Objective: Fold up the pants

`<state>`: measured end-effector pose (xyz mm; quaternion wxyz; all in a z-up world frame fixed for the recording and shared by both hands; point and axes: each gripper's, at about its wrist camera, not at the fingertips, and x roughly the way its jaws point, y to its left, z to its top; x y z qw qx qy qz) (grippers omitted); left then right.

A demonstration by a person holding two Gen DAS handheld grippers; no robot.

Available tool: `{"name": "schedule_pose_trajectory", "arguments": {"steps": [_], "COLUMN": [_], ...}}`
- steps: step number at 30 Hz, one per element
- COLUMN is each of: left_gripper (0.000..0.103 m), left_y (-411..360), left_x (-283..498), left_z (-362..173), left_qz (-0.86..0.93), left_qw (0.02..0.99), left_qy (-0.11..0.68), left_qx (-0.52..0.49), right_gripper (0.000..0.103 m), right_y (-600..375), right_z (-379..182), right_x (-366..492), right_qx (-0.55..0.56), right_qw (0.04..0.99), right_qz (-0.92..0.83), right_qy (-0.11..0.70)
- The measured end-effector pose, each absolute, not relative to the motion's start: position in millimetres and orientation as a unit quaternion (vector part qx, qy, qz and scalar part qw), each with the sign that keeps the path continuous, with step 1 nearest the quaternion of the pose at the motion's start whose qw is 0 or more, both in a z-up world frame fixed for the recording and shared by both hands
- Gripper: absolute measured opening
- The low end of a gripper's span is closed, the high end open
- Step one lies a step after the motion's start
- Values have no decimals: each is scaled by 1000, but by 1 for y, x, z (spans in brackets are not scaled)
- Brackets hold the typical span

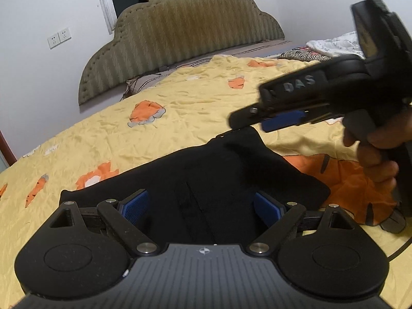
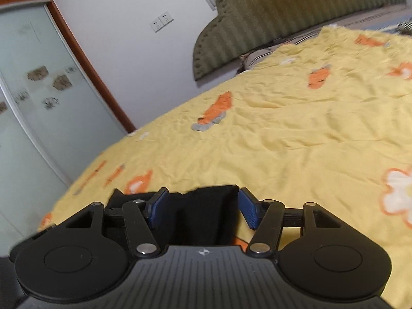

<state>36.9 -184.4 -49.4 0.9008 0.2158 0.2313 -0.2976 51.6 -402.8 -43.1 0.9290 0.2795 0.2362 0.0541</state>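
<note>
Black pants [image 1: 206,180] folded, yellow bedspread [image 1: 180,113] around.

**One word to read: "DAS"**

The only readable text is the raised lettering "DAS" on the black body of the right gripper [image 1: 267,122], seen from the left wrist camera. A small round compass-like emblem, with no letters, sits on the ribbed housing of the left gripper [image 1: 200,207]; the same kind of mark shows on the housing in the right wrist view. Nothing else carries legible writing.
</note>
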Motion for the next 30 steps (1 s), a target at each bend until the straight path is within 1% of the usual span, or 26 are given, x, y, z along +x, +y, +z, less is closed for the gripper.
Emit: {"name": "schedule_pose_trajectory", "arguments": {"steps": [2, 3, 4, 5, 7, 9, 10, 14, 16, 18, 20, 21, 22, 24, 26, 28, 30], "left_gripper": [92, 92, 91, 92, 93, 92, 92, 93, 93, 93, 93, 93, 93, 93, 93, 93, 94], "left_y": [-187, -187, -186, -185, -182, -180, -181, -186, -191, -191, -188, -185, -182, -176, -173, -174, -175], "left_x": [41, 43, 45, 46, 49, 52, 52, 53, 57, 57, 56, 57, 58, 61, 66, 70, 71], "left_z": [-51, -53, -54, -55, -55, -52, -50, -47, -54, -57, -55, -53, -51, -48, -47, -49, -51], "left_qz": [-299, -300, -302, -302, -302, -299, -296, -281, -294, -291, -295, -296, -292, -283, -280, -278, -274], "left_qw": [900, 900, 899, 900, 901, 903, 906, 915, 904, 904, 904, 903, 905, 909, 910, 906, 905], "left_qy": [237, 241, 246, 251, 259, 260, 255, 231, 254, 260, 258, 259, 259, 261, 270, 287, 298], "left_qx": [209, 205, 199, 190, 172, 162, 162, 174, 179, 173, 172, 171, 168, 157, 146, 138, 129], "right_gripper": [53, 49, 41, 36, 18, 11, 10, 10, 10, 11, 16, 22, 24, 24, 24, 24, 24], "right_y": [-405, -405, -404, -402, -399, -397, -396, -394, -396, -397, -398, -399, -397, -383, -365, -347, -334], "right_z": [-48, -51, -54, -56, -54, -49, -46, -36, -44, -56, -53, -48, -42, -27, -18, -18, -30], "right_x": [63, 68, 72, 75, 78, 80, 80, 84, 93, 99, 94, 89, 83, 71, 65, 69, 79], "right_qx": [289, 296, 301, 301, 288, 276, 271, 243, 241, 236, 240, 238, 227, 155, 98, 68, 38], "right_qw": [921, 915, 911, 910, 914, 920, 923, 936, 933, 928, 927, 928, 934, 952, 962, 962, 954], "right_qz": [55, 55, 56, 61, 59, 61, 61, 48, 36, 33, 30, 18, 0, -47, -47, 0, 16], "right_qy": [256, 268, 276, 279, 279, 271, 266, 249, 265, 287, 287, 285, 276, 260, 251, 264, 296]}}
